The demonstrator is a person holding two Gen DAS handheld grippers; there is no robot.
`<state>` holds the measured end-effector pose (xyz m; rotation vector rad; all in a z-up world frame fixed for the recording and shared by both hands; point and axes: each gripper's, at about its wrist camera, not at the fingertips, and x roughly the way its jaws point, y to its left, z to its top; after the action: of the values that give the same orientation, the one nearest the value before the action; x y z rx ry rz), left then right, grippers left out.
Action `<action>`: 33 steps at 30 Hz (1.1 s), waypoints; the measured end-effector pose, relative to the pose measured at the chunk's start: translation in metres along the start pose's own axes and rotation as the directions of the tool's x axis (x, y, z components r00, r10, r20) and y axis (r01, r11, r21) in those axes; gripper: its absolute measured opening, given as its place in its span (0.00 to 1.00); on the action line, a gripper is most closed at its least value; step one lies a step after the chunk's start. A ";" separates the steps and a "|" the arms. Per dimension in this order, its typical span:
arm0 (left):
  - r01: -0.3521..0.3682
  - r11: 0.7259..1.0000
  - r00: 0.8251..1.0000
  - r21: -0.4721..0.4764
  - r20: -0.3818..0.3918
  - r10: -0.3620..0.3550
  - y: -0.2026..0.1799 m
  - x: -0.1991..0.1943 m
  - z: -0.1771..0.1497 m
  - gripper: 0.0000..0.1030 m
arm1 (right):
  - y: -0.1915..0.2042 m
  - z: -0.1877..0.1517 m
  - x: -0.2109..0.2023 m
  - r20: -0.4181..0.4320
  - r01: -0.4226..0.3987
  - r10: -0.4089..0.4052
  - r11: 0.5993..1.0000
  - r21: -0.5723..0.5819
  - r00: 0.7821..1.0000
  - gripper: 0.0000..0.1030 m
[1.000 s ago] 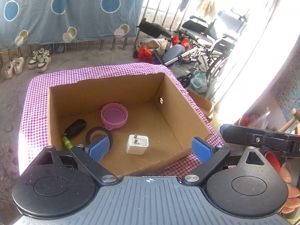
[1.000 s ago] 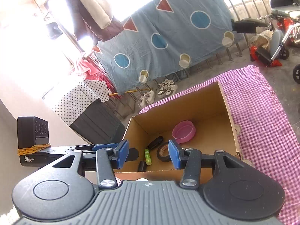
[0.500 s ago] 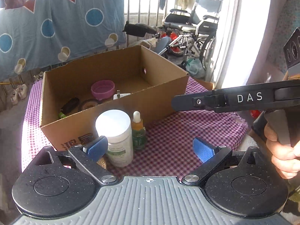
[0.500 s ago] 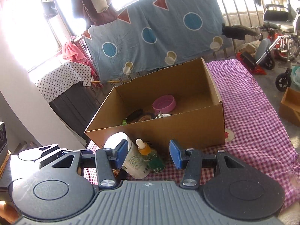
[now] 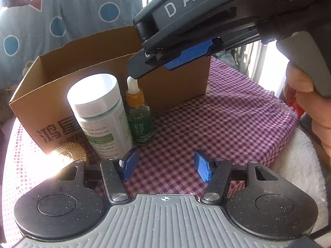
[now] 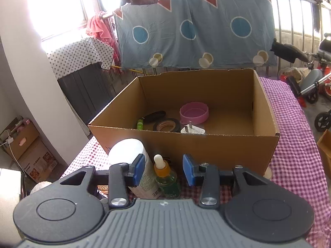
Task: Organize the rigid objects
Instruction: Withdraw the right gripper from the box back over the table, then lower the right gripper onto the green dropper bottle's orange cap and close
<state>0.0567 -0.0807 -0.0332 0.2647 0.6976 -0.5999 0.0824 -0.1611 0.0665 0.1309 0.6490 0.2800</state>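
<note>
Upright, green dropper bottle (image 5: 139, 115), orange collar.

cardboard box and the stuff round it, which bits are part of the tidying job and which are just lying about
Part of the job:
- cardboard box
- white bottle
- dropper bottle
- gold disc
- already boxed: pink bowl, tape roll, plug adapter, green tube

Just lying about:
- blue sheet
- wheelchair
- checked cloth

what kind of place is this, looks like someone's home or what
Most likely a lived-in home, on an enclosed balcony or sunroom. A blue patterned sheet hangs drying over a metal railing, a wheelchair is parked by it, and the cardboard box sits on a checked cloth.
</note>
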 end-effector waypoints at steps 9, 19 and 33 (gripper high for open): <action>-0.061 0.998 0.998 0.017 0.019 0.061 -0.004 0.015 -0.004 0.57 | -0.002 0.003 0.021 -0.044 -0.027 0.026 0.999 -0.028 0.999 0.30; -0.098 0.995 0.995 0.004 -0.005 0.098 -0.002 0.024 -0.006 0.57 | -0.006 -0.001 0.032 -0.059 -0.051 0.050 0.999 -0.018 0.997 0.19; -0.122 0.992 0.992 -0.020 0.020 0.122 -0.014 0.042 0.005 0.56 | -0.025 -0.007 0.014 -0.059 -0.042 0.046 0.997 0.066 0.997 0.18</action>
<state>0.0762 -0.1119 -0.0583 0.2813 0.6611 -0.4790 0.0940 -0.1810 0.0480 0.1999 0.7159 0.3063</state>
